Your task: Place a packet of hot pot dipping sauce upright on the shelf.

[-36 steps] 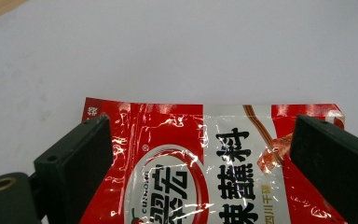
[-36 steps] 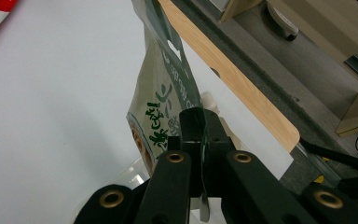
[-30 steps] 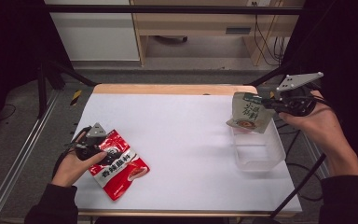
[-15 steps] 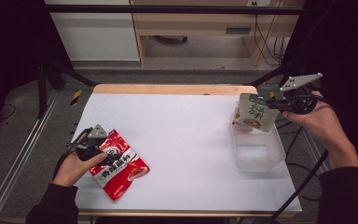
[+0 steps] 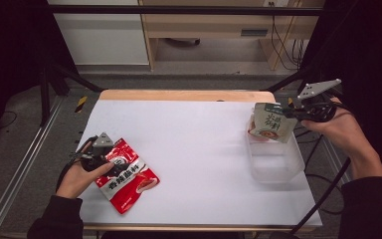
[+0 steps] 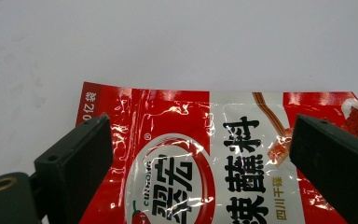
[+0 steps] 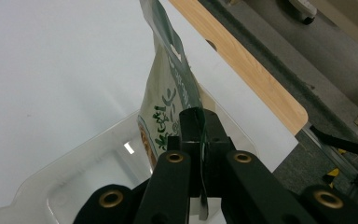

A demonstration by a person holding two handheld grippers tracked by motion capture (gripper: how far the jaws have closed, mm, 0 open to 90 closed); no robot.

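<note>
We see the right gripper (image 5: 292,113) clamped on the edge of a green-and-white sauce pouch (image 5: 274,122); in the right gripper view its jaws are pressed together with the pouch's thin seam (image 7: 200,135) pinched between them. The pouch hangs tilted over the far end of a clear plastic container (image 5: 274,160) at the right side of the white table (image 5: 199,144). Its lower edge looks to be inside the rim, but we cannot tell whether it touches the bottom. A red patch sits behind the pouch's left edge in the high view; we cannot make out what it is.

The left gripper (image 5: 110,162) rests over a red seasoning pouch (image 5: 129,179) lying flat near the table's front left corner. In the left gripper view the two jaws stand wide apart, released, with the red pouch (image 6: 200,163) lying between and under them. We cannot tell whether the fingertips (image 6: 81,156) touch the foil. The pouch's lower half is cut off there, and the left hand (image 5: 77,178) covers its near corner in the high view.

The container's walls are faint against the white top.
</note>
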